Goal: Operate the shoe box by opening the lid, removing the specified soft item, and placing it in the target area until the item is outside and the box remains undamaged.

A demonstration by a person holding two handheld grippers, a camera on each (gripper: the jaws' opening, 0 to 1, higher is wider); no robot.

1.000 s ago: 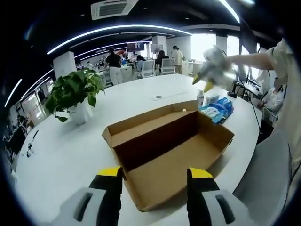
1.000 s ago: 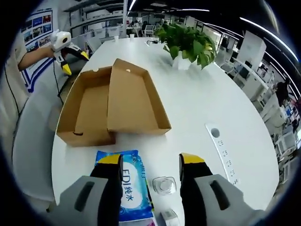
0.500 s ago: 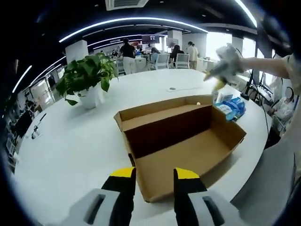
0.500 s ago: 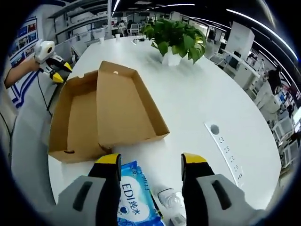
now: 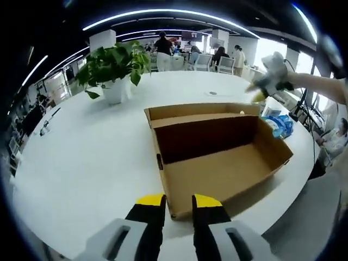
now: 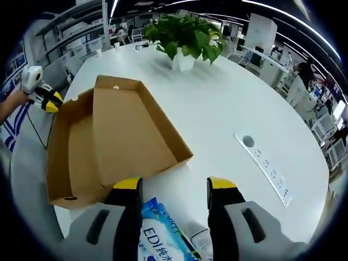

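The brown shoe box [image 5: 223, 163] lies open on the white table [image 5: 87, 163], its inside bare. My left gripper [image 5: 179, 202] is low at the box's near corner, jaws drawn close with that corner between the yellow tips. The right gripper view has the same gripper [image 6: 46, 97] at the box's [image 6: 109, 141] far left corner. A blue wet-wipe pack [image 6: 163, 236] lies on the table outside the box, under my right gripper [image 6: 175, 187], which is open and holds nothing. In the left gripper view, that gripper [image 5: 269, 76] hangs above the pack [image 5: 280, 124].
A potted plant [image 5: 114, 65] stands at the table's far side, also in the right gripper view [image 6: 185, 32]. A socket strip [image 6: 266, 168] is set into the tabletop [image 6: 228, 103]. A person's arm [image 5: 321, 87] reaches in. People and office chairs fill the background.
My left gripper's jaws have closed from wide to a narrow gap while moving up to the box's corner. My right gripper has risen a little over the wipe pack, still open.
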